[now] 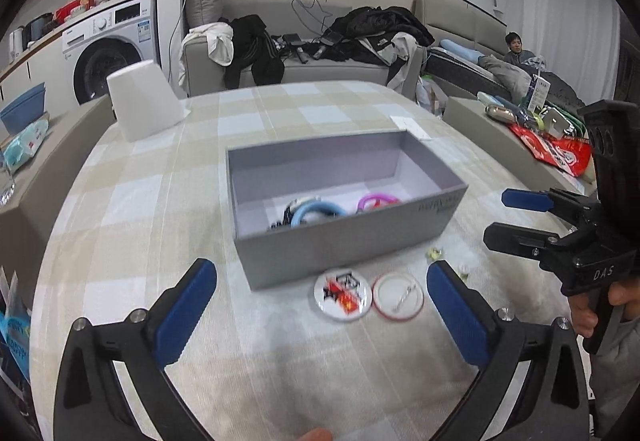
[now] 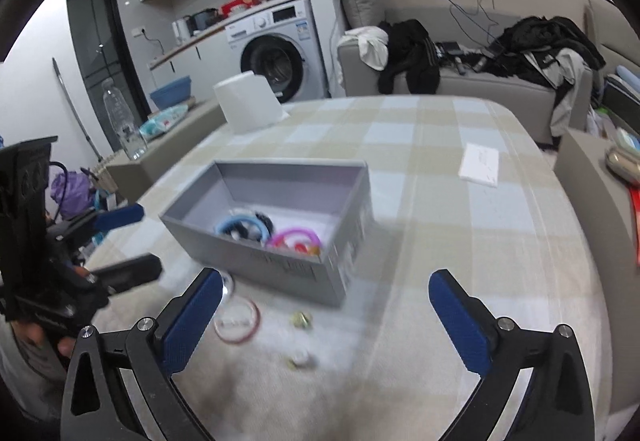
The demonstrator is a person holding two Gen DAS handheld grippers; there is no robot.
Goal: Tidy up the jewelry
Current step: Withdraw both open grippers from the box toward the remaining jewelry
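A grey open box [image 1: 352, 241] [image 2: 296, 273] stands on the checked tablecloth. Inside lie a blue bracelet [image 1: 316, 211] [image 2: 240, 225], a pink bracelet [image 1: 378, 200] [image 2: 296, 235] and darker pieces. In front of the box lie a printed round badge [image 1: 342, 294], a red-rimmed badge face down [image 1: 398, 296] [image 2: 237, 322] and two small gold-toned pieces [image 2: 301, 318] [image 2: 300, 359]. My left gripper [image 1: 322, 307] is open and empty just before the badges. My right gripper [image 2: 326, 315] is open and empty above the small pieces; it also shows in the left wrist view [image 1: 494, 217].
An upturned white cup [image 1: 144, 101] [image 2: 250, 103] stands at the table's far left. A white card [image 2: 480, 160] lies at the far right. A sofa with clothes [image 1: 312, 53], a washing machine [image 2: 276, 45] and a water bottle [image 2: 122, 121] lie beyond the table.
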